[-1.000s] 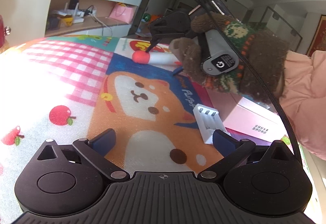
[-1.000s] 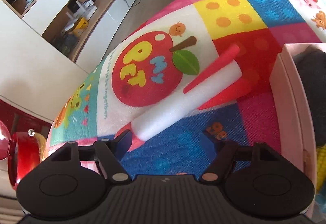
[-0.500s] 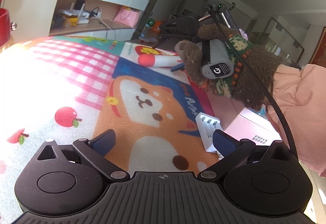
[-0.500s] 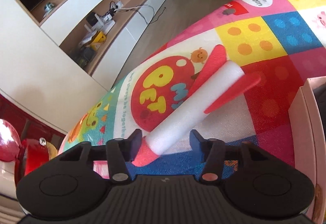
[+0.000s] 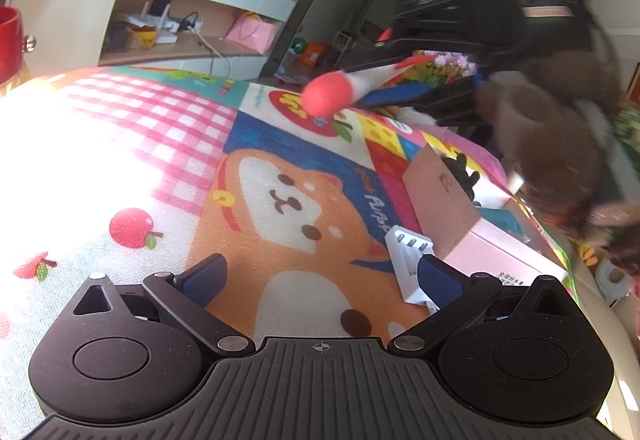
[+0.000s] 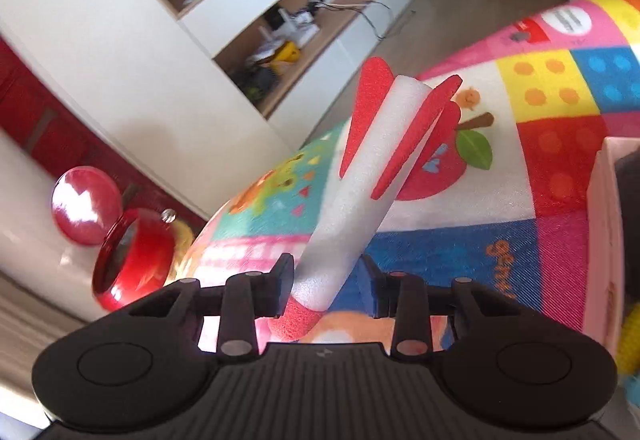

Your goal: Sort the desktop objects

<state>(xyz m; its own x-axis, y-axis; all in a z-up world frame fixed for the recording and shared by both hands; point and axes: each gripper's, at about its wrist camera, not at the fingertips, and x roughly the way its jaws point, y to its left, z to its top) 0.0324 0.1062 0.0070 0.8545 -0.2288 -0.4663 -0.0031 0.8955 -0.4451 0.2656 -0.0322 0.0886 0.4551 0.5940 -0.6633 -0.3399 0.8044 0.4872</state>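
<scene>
My right gripper (image 6: pixel 326 288) is shut on a white foam rocket (image 6: pixel 360 199) with a red nose and red fins, held lifted above the colourful mat. In the left wrist view the rocket (image 5: pixel 336 93) hangs in the air, nose toward me, with the right gripper (image 5: pixel 384 95) blurred behind it. My left gripper (image 5: pixel 320 276) is open and empty, low over the mat. A white battery charger (image 5: pixel 412 260) lies by its right finger, against a pink box (image 5: pixel 460 215).
The pink box (image 6: pixel 608 224) holds dark and yellow items. A red jar with its lid (image 6: pixel 128 256) stands beyond the mat's left edge. A shelf unit (image 5: pixel 192 27) and floor lie beyond the table's far edge.
The right gripper closed on the foam rocket and lifted it off the mat, tilting it up. The left gripper stayed open and shifted a little.
</scene>
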